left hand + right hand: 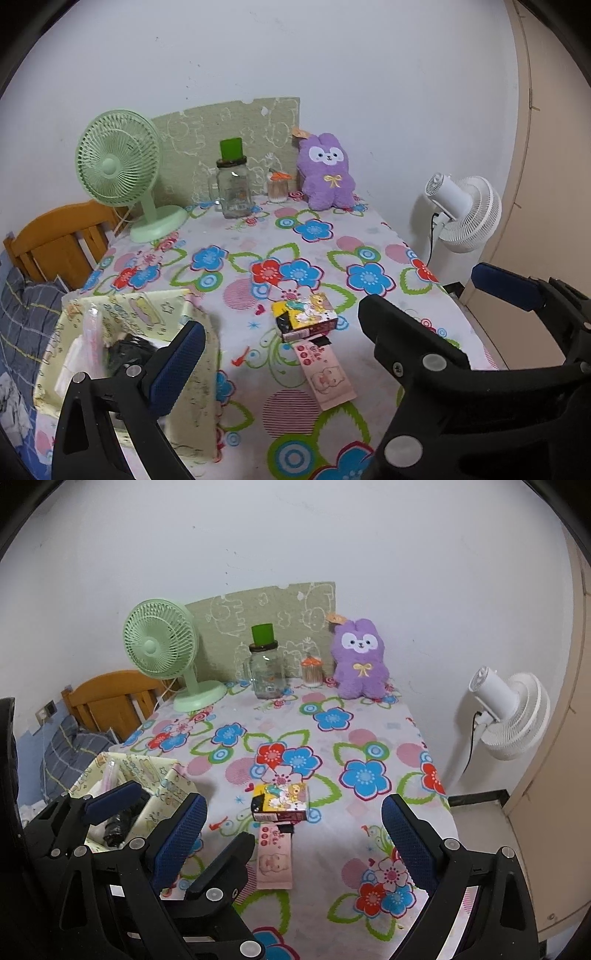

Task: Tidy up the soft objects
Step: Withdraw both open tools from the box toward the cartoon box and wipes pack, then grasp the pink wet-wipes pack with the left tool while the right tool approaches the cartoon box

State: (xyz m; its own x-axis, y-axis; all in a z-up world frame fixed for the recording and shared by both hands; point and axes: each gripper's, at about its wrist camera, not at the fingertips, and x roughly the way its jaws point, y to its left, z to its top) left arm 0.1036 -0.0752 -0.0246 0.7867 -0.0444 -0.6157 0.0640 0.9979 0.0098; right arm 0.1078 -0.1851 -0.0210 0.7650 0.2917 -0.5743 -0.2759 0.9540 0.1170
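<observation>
On flowered table [369,716]: purple plush [360,659], cartoon box [281,801], writing unreadable; left tool [286,345], right tool [295,834] spread, empty.

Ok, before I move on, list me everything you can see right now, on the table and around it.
plush toy: 1, purple, far edge of table against wall
desk fan: 1, green, far left corner of table
glass jar: 1, clear with green top, far edge, between fan and plush
small container: 1, clear with orange lid, beside the plush
yellow box: 1, cartoon print, mid table
pink packet: 1, pink, just nearer than the box
fabric bin: 1, pale yellow, near left of table, items inside
standing fan: 1, white, right of table
chair: 1, wooden, left
left gripper: jaws open, empty
right gripper: jaws open, empty
</observation>
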